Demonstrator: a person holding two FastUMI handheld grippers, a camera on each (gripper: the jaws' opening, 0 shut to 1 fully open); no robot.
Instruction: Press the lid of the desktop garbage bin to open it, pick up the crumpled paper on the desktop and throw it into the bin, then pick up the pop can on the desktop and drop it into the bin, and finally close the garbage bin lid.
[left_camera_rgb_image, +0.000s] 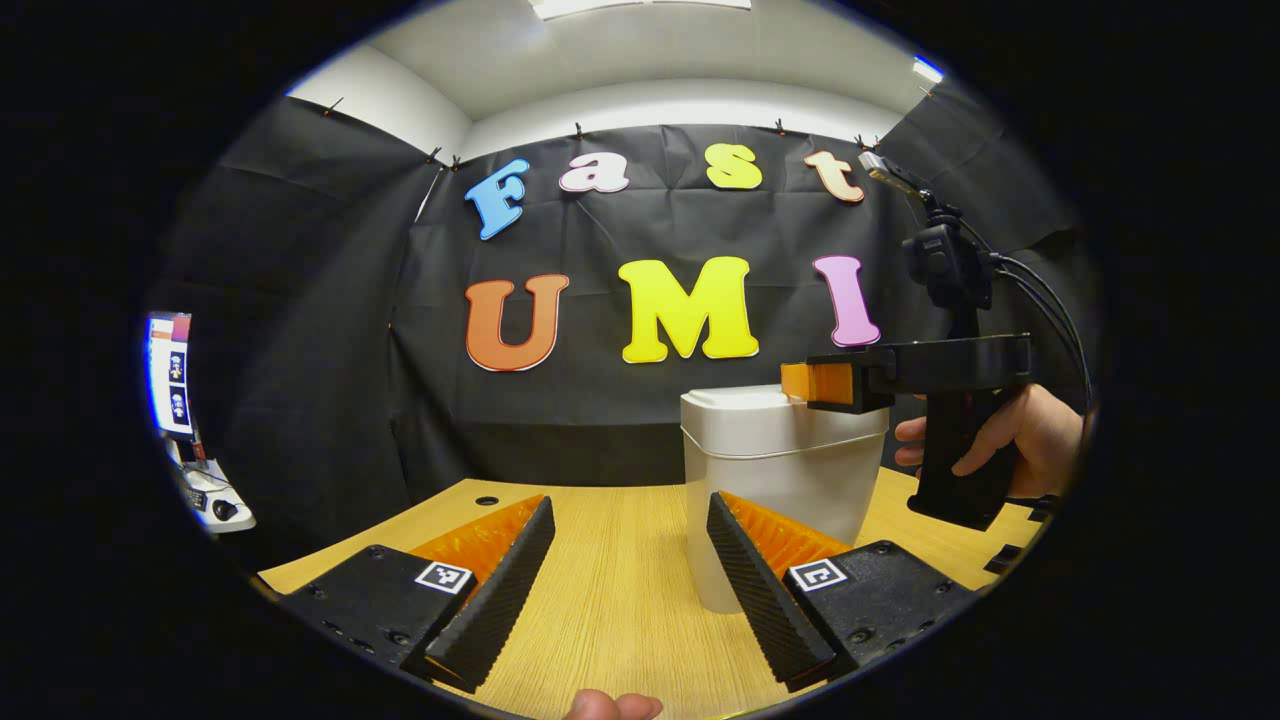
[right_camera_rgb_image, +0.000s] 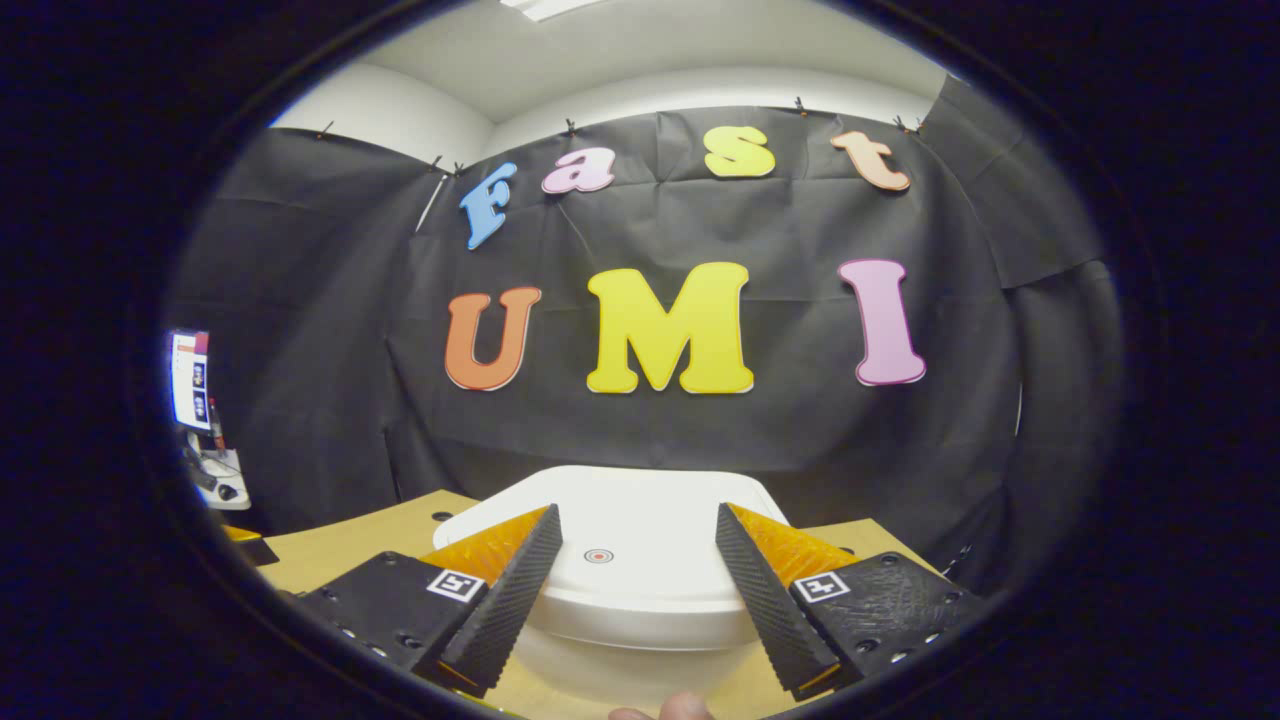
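Above closed bin lid (right_camera_rgb_image: 610, 560), right gripper (right_camera_rgb_image: 637, 590) hovering, fingers apart. Left gripper (left_camera_rgb_image: 630, 590) hanging over table (left_camera_rgb_image: 610, 600), fingers apart, garbage bin (left_camera_rgb_image: 790, 470) just beyond.

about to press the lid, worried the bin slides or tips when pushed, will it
The garbage bin looks like thin plastic, tall and narrowing toward its base, so probably light and apt to tip under a sideways shove. The wooden desktop looks smooth, so it may slide. The right gripper is over the lid; a straight downward press should hold it steady.
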